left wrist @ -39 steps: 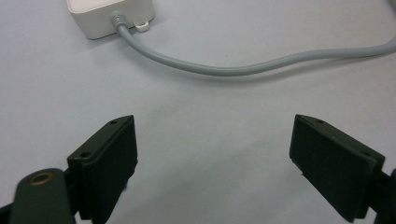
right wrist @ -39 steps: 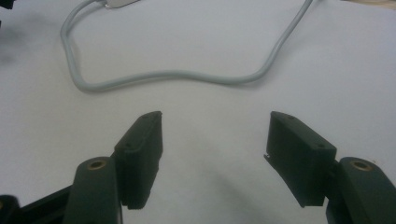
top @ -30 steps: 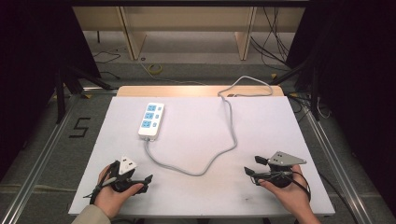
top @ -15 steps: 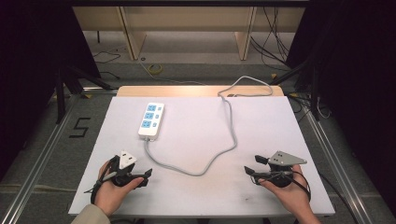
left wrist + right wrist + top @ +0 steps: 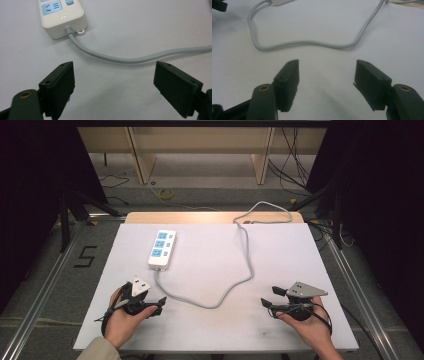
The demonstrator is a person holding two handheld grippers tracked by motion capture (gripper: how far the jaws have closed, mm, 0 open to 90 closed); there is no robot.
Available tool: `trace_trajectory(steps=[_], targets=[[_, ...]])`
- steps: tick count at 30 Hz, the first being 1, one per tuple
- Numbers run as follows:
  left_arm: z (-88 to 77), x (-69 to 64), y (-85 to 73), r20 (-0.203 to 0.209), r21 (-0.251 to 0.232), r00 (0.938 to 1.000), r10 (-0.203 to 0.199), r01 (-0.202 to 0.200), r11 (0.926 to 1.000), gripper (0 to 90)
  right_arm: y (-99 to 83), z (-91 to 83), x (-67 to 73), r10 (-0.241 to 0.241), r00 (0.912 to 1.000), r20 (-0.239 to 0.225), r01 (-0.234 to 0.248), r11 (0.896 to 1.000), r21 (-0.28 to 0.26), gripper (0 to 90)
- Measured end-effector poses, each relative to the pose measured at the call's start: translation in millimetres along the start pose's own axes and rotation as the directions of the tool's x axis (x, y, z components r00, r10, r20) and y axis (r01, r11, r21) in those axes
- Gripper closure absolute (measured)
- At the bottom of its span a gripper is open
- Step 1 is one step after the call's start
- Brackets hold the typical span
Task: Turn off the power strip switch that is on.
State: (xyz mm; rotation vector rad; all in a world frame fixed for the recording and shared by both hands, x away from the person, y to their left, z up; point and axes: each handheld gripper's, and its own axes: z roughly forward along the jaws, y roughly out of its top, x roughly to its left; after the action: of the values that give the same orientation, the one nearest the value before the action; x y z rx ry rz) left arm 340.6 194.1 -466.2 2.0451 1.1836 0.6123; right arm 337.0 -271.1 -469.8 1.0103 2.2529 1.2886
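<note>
A white power strip (image 5: 161,249) with blue sockets lies on the white table top (image 5: 285,255), left of centre. Its grey cable (image 5: 220,301) loops toward me, then runs back to the far edge. My left gripper (image 5: 154,296) is held low at the near left, open, a little short of the cable's loop. In the left gripper view its jaws (image 5: 115,85) stand wide apart, facing the cable (image 5: 125,59) and the cord end of the power strip (image 5: 63,21). My right gripper (image 5: 269,296) rests at the near right, open and holding nothing, its jaws (image 5: 327,80) pointing at the cable (image 5: 312,44).
Beyond the table's far edge a wooden board (image 5: 150,217) shows, with the floor, loose wires and wooden legs (image 5: 142,160) behind it. Metal rails (image 5: 45,285) run along both sides of the table. A "5" mark (image 5: 86,256) is on the floor at left.
My left gripper has shifted slightly forward and to the right, closer to the cable's loop. The right gripper, the power strip and the cable have stayed put.
</note>
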Motion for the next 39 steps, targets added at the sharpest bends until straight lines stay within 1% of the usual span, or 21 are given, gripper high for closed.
trace_trajectory(steps=[15,20,21,24,27,31,35,39], targets=[[10.1,-1.6,16.5,0.005,-0.014,0.9998,0.020,-0.020,0.9997,16.9,0.1,1.1,1.7,0.000,1.0000,-0.003,0.000,1.000,0.000,37.4],[13.0,-1.0,22.0,0.004,-0.018,0.9999,0.016,-0.016,0.9997,16.9,0.1,1.2,1.8,-0.001,1.0000,-0.004,0.001,1.000,-0.001,37.4],[13.5,-0.5,23.3,0.006,-0.016,0.9998,0.021,-0.021,0.9997,16.9,0.1,1.2,1.8,-0.001,1.0000,-0.004,0.001,1.000,-0.001,37.4],[15.7,0.0,27.7,0.004,-0.022,0.9999,0.013,-0.013,0.9997,16.9,0.1,1.3,2.0,0.000,1.0000,-0.004,0.000,1.000,-0.001,37.4],[17.5,1.0,32.2,0.004,-0.020,0.9998,0.019,-0.018,0.9996,16.9,0.1,1.3,2.0,-0.002,1.0000,-0.006,0.002,1.000,0.000,37.4],[21.1,1.6,37.6,0.005,-0.022,0.9999,0.016,-0.016,0.9996,16.8,0.0,1.6,2.1,-0.003,1.0000,-0.007,0.003,1.000,0.001,37.4],[24.1,2.8,42.5,0.004,-0.022,0.9998,0.018,-0.017,0.9996,16.9,0.2,2.4,2.6,-0.013,0.9999,-0.008,0.013,1.000,0.002,37.4],[26.6,4.1,47.3,0.001,-0.023,0.9999,0.015,-0.015,0.9996,17.1,0.3,2.6,2.5,-0.013,0.9999,-0.008,0.013,1.000,0.001,37.4]])
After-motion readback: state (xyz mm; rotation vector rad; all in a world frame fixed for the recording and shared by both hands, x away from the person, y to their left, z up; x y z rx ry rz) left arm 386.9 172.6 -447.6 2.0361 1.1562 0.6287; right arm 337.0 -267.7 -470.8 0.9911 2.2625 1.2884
